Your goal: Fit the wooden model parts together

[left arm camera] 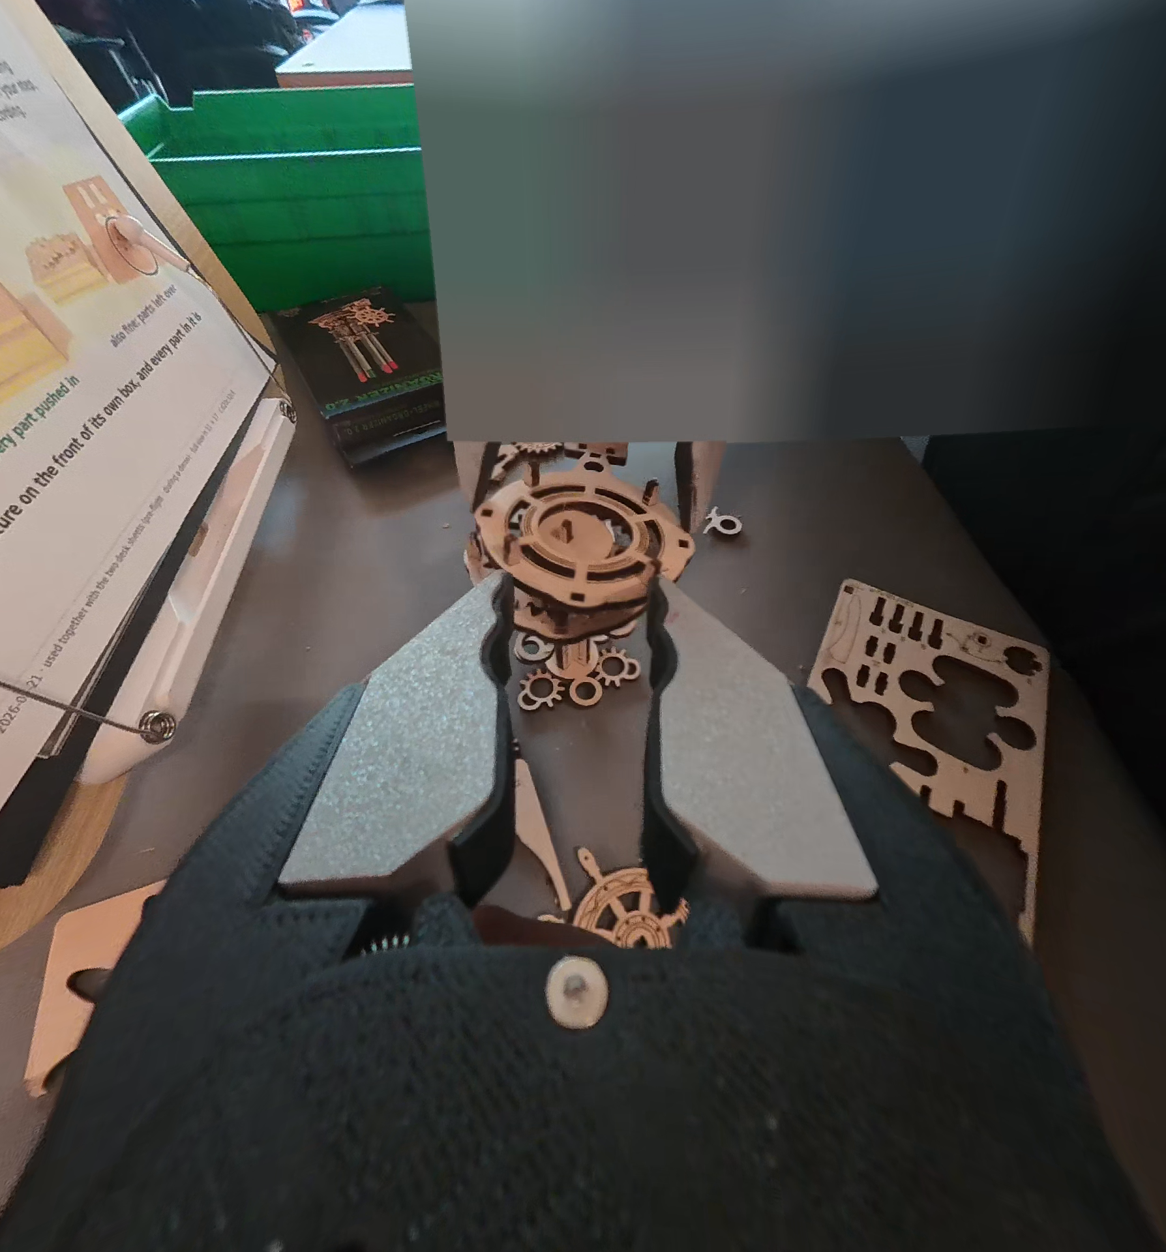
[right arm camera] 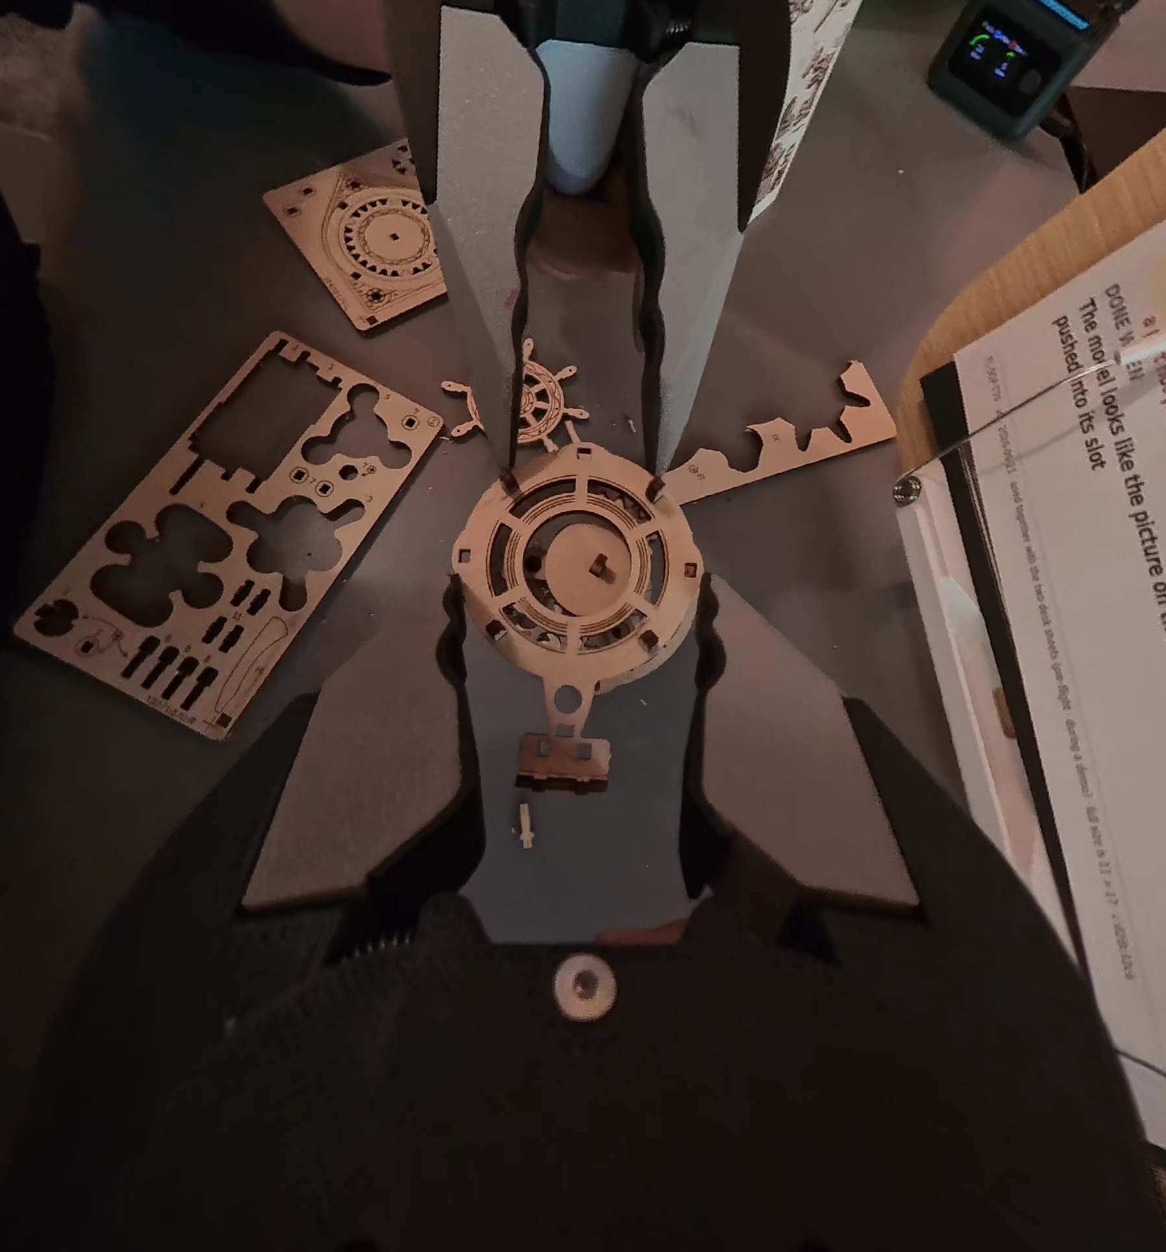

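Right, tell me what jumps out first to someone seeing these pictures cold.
First, the round wooden model at the centre of the dark table, with both grippers closing in: the left gripper grips its body from one side, the right gripper flanks it from the opposite side. Next, the punched-out wooden sheet lying flat beside it, and the ship's wheel piece just beyond the model.

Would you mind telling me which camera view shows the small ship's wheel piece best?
The right wrist view shows the ship's wheel best: it lies flat on the table, rim, spokes and handles mostly visible, with one finger of the left claw crossing it. The left wrist view shows only part of it, cut off by its own claw's body.
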`<state>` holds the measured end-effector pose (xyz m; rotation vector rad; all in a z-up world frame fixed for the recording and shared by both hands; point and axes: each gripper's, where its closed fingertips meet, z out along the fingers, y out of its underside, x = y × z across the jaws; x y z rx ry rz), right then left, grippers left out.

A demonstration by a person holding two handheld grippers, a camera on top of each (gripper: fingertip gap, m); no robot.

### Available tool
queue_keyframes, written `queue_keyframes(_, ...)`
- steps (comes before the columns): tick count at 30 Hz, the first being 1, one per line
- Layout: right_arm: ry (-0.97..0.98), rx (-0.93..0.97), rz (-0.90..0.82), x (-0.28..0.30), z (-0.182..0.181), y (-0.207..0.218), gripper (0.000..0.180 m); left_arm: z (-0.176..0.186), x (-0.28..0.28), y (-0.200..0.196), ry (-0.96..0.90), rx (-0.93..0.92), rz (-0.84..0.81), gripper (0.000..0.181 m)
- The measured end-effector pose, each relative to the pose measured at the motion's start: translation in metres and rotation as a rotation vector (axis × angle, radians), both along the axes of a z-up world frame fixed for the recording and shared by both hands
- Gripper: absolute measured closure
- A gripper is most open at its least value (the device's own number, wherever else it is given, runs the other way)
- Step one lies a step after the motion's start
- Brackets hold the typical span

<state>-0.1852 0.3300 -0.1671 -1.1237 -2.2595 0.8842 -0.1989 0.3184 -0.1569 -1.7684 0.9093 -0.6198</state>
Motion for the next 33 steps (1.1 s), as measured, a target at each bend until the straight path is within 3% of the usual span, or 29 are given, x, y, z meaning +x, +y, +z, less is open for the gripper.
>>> queue_keyframes(19,-0.066,-0.079,0.118,-0.0042,0.0005,0.0057,0.114,-0.0053,-0.0047,0.0045,0.022,-0.011,0.017,0.141)
queue_keyframes(33,-0.007,-0.004,0.038,-0.0010,-0.0008,0.0057,0.113,-0.0062,-0.0023,0.0045,0.048,0.003,0.004,0.142)
